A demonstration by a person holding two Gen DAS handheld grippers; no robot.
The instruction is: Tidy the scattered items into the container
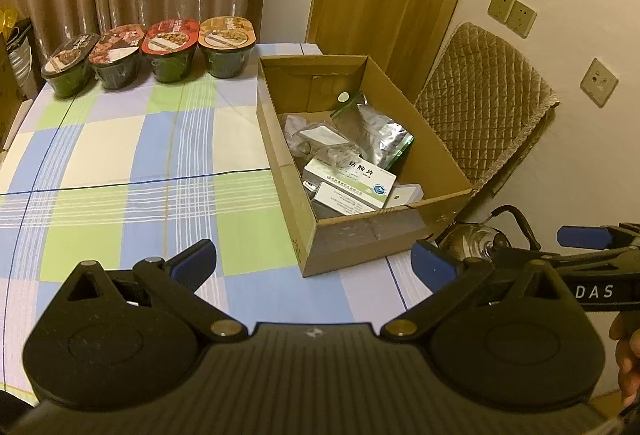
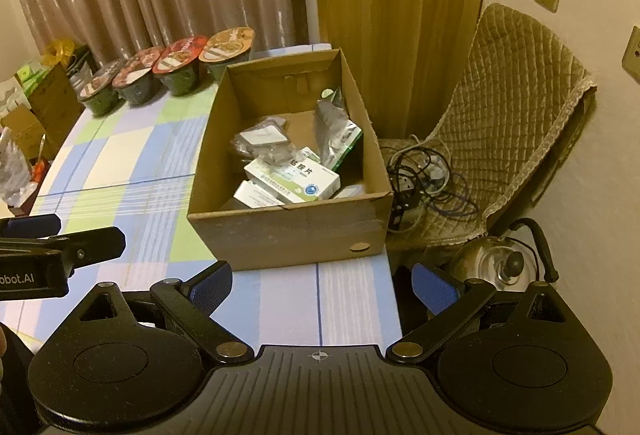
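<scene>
Open brown cardboard box [image 2: 288, 235] sits at the table's right edge, already holding white medicine cartons [image 2: 294, 175] and a silver foil pouch [image 2: 334, 131]. Left gripper [image 1: 314, 263] and right gripper [image 2: 322, 285] both spread, empty. We'd next approach the four black lidded food bowls [image 1: 160, 51] squarely, gripping rims.

A cardboard box [image 2: 288, 235] is set at the counter's [image 2: 132, 203] right edge. Medicine cartons [image 2: 294, 175] and pouches [image 2: 336, 135] are held inside it. Four bowls [image 2: 168, 71] are lined behind-left; a chair [image 2: 520, 115] is placed right.
</scene>
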